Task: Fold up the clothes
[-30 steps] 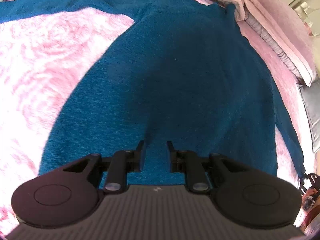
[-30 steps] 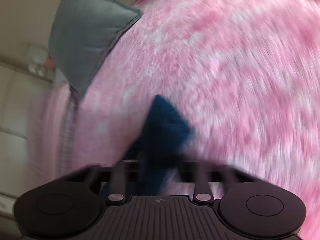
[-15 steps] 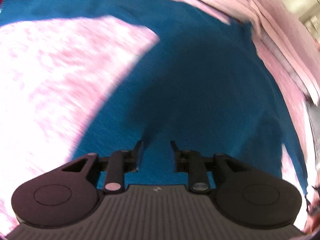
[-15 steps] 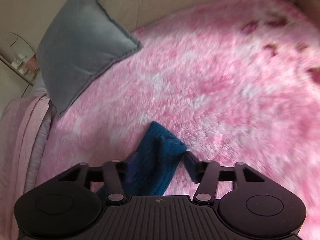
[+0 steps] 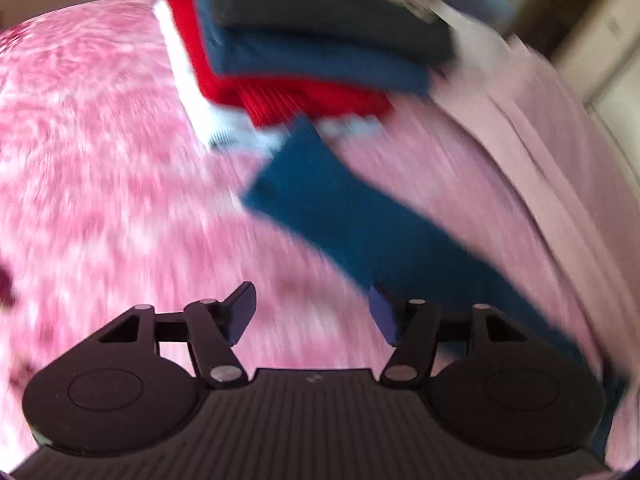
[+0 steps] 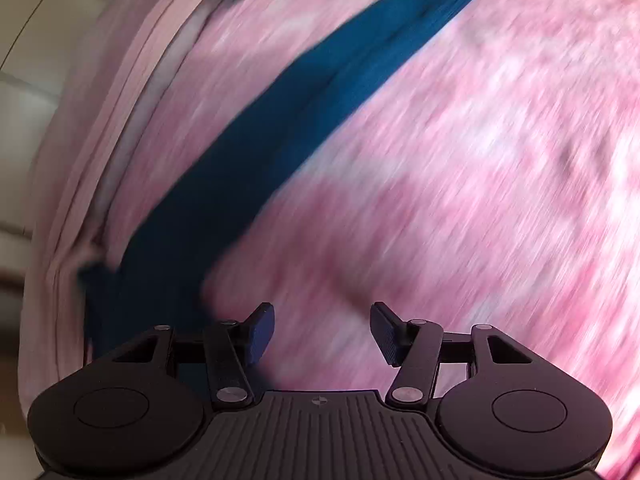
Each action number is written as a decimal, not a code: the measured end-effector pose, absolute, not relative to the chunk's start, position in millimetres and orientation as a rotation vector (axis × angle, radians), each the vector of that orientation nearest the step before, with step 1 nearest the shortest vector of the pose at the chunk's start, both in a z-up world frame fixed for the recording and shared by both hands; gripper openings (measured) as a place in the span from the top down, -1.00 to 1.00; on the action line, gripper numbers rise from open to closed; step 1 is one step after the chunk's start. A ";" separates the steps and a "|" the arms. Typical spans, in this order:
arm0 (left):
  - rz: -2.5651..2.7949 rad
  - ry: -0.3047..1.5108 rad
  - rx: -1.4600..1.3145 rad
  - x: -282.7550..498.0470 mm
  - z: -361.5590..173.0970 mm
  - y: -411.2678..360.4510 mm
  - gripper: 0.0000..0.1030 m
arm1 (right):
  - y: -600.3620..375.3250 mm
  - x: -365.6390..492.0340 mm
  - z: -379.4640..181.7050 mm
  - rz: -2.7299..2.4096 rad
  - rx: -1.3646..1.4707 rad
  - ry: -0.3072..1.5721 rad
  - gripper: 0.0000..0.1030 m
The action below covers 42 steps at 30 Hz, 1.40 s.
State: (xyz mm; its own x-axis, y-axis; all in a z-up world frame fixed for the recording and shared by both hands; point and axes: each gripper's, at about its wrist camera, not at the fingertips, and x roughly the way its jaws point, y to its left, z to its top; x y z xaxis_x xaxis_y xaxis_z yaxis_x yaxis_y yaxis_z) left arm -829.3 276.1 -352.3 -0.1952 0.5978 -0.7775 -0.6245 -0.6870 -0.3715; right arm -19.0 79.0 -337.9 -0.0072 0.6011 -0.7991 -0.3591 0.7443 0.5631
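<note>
Lying as a long narrow band on the pink fluffy blanket point(image 5: 100, 160), the teal garment point(image 5: 360, 216) stretches out beside the pale pink bedding point(image 5: 540, 152); its far end reaches a stack of folded clothes point(image 5: 304, 52). The left gripper point(image 5: 312, 312) and right gripper point(image 6: 322, 330) both have their fingers spread, holding nothing. Judging by that narrow shape, lengthwise folds look made, while crosswise folding seems left; blur limits certainty.

light: bright, even daylight | blur: heavy motion smear in both views | edges: fisheye curvature, dark corners
</note>
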 end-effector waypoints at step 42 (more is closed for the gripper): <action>1.108 0.881 -0.617 -595.2 -357.6 64.4 0.66 | -17.0 -219.0 -355.5 1.308 -0.730 0.830 -0.10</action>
